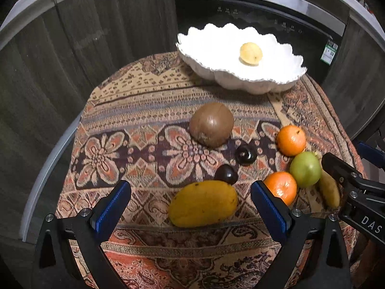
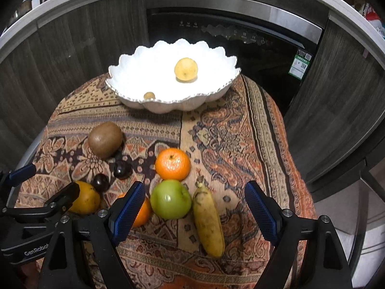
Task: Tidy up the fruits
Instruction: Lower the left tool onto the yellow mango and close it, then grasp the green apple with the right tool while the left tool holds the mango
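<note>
A white scalloped bowl (image 1: 243, 79) (image 2: 168, 103) stands at the table's far side with a yellow fruit (image 1: 250, 54) (image 2: 186, 69) and a small brown fruit (image 2: 149, 95) in it. On the cloth lie a kiwi (image 1: 211, 124) (image 2: 105, 139), two dark cherries (image 1: 246, 153) (image 1: 225, 174), a mango (image 1: 203, 203) (image 2: 85, 200), two oranges (image 1: 291, 140) (image 1: 281, 186) (image 2: 172, 163), a green apple (image 1: 305, 169) (image 2: 170, 199) and a banana (image 1: 329, 189) (image 2: 208, 219). My left gripper (image 1: 191, 203) is open around the mango. My right gripper (image 2: 195, 207) is open over the apple and banana.
The round table is covered by a patterned orange-brown cloth (image 1: 144, 110) (image 2: 240, 139). Behind it stand dark wood cabinets (image 1: 72, 48) and a black built-in appliance (image 1: 264, 21) (image 2: 240, 38). The table's edge drops off on the left and right.
</note>
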Tool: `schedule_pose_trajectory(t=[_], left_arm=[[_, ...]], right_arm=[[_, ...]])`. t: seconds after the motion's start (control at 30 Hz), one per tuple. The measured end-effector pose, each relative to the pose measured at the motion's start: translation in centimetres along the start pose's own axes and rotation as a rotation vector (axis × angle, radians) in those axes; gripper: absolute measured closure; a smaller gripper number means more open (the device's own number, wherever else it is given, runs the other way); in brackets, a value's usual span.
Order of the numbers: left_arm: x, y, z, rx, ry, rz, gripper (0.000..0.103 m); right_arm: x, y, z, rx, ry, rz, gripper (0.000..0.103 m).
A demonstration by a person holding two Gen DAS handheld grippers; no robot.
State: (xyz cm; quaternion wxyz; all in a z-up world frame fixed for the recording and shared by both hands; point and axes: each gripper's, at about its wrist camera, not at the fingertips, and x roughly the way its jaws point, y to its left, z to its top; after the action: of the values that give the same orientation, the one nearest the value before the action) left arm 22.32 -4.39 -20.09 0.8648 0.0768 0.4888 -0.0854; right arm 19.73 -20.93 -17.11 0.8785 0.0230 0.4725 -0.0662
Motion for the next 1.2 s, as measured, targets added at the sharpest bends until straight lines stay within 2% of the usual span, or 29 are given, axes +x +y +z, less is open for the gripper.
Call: schedule_pose_trajectory(t=[0.4, 0.7, 1.2], left_arm=[[3.2, -0.6, -1.7, -0.005, 0.055, -0.011, 0.007], [4.6, -0.9, -2.1, 0.009, 0.07, -0.027, 0.027], [3.0, -0.8, -2.2, 0.005, 0.043, -0.01, 0.031]], right_arm=[[2.0, 0.2, -1.8, -0.001, 0.043, -0.012, 0.018], [2.8, 0.2, -2.1, 0.002, 0.061, -0.019, 0.018], [2.5, 0.1, -2.1, 0.004, 0.049, -0.013, 0.018]])
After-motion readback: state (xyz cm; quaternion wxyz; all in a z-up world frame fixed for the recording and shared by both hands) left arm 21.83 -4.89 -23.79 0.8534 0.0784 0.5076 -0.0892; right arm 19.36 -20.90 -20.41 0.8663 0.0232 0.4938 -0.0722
